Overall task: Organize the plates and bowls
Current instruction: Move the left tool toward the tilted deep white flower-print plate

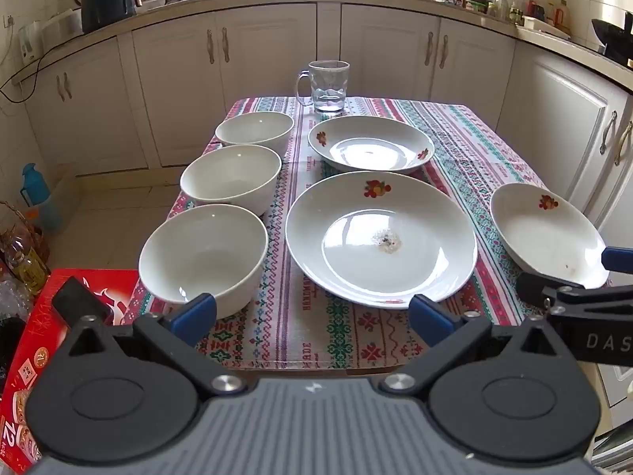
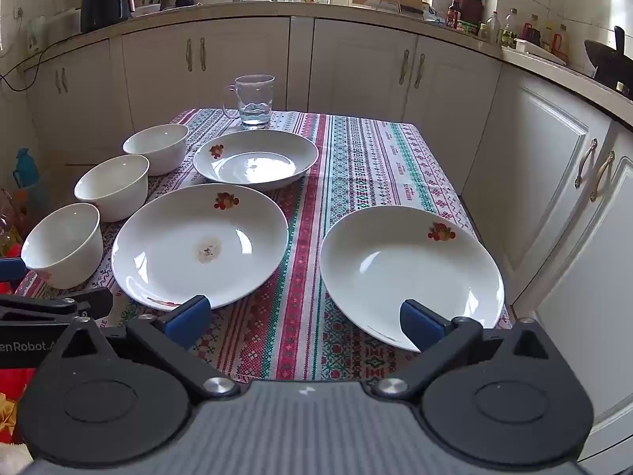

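Note:
Three white bowls stand in a row on the table's left: near (image 1: 203, 255), middle (image 1: 231, 176), far (image 1: 255, 128). Three white plates with fruit prints lie to their right: a stained middle plate (image 1: 379, 237), a far plate (image 1: 370, 144), and a right plate (image 2: 411, 273), also in the left wrist view (image 1: 546, 233). My left gripper (image 1: 312, 316) is open at the table's near edge, between the near bowl and the stained plate. My right gripper (image 2: 302, 318) is open at the near edge, its right fingertip (image 2: 421, 326) in front of the right plate's rim.
A glass mug (image 1: 326, 85) stands at the table's far edge. The patterned tablecloth (image 1: 300, 316) covers the table. A red box (image 1: 35, 356) and bottles sit low on the left. Kitchen cabinets (image 2: 554, 182) run behind and along the right.

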`<state>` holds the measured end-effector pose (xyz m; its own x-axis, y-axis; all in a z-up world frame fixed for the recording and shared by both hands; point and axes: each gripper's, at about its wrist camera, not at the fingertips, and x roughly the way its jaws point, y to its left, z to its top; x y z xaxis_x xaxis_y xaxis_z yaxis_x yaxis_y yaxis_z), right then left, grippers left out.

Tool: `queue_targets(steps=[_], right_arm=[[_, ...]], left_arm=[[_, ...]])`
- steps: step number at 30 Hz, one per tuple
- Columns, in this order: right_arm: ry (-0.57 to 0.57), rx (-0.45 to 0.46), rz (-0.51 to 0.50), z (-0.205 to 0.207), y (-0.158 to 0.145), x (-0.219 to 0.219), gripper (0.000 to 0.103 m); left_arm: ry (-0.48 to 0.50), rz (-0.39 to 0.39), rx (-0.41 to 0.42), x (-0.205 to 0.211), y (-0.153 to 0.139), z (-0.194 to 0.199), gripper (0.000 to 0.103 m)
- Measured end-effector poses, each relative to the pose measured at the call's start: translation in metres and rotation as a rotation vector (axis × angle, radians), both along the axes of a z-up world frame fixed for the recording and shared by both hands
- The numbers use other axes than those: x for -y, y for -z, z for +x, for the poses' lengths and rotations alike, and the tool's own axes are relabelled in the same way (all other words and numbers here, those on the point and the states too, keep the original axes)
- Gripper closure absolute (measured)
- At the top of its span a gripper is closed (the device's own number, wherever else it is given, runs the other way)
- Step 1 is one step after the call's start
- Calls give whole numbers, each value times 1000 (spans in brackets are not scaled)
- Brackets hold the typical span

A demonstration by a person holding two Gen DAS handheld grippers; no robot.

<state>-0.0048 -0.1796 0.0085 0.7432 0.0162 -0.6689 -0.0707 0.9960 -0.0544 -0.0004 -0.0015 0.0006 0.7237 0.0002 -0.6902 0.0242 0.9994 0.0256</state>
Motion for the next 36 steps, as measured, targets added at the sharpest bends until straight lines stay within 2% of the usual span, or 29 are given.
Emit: queue_targets(steps=[1, 36], right_arm=[[1, 1, -1, 0, 0, 0, 0], [0, 6, -4, 1, -6, -1, 0]], left_arm=[[0, -29, -6, -2, 0, 0, 1], [-11, -30, -3, -2, -2, 2, 1]])
